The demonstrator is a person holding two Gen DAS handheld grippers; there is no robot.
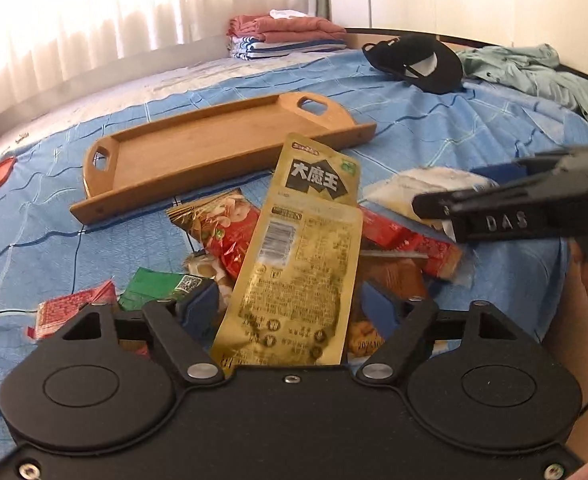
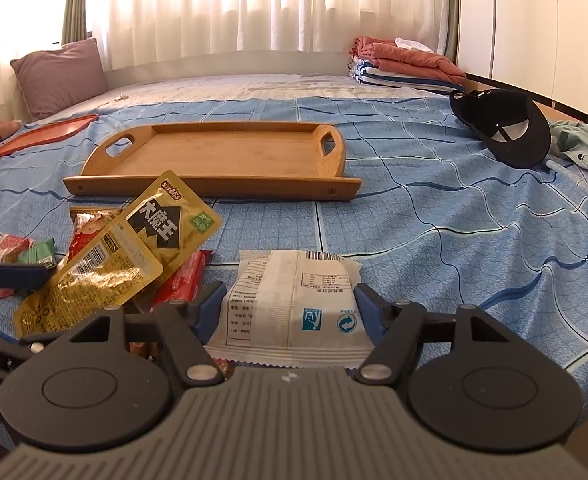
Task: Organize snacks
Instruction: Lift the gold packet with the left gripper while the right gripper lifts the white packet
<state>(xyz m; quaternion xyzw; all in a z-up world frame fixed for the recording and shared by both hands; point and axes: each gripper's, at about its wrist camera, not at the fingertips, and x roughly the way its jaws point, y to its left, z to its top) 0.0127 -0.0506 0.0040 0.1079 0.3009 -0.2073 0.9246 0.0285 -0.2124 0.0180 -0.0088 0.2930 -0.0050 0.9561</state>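
Note:
A gold snack packet [image 1: 294, 264] sticks up between the jaws of my left gripper [image 1: 288, 308]. The blue pads [image 1: 198, 308] stand just off its edges, so the gripper is open. In the right wrist view the same gold packet [image 2: 106, 268] slants over a pile of red and green snack packets [image 2: 22, 252]. My right gripper [image 2: 290, 310] is shut on a white snack packet [image 2: 290, 296], pads against both sides. A wooden tray [image 2: 222, 152] with handle holes lies just beyond on the blue bedspread, also seen as the wooden tray [image 1: 182, 160] in the left view.
A black cap [image 2: 505, 128] and a teal garment [image 1: 533, 72] lie at the far right of the bed. Folded towels and clothes [image 2: 405, 64] are stacked at the back. An orange-red lid [image 2: 42, 134] and a purple pillow [image 2: 58, 76] are at the far left.

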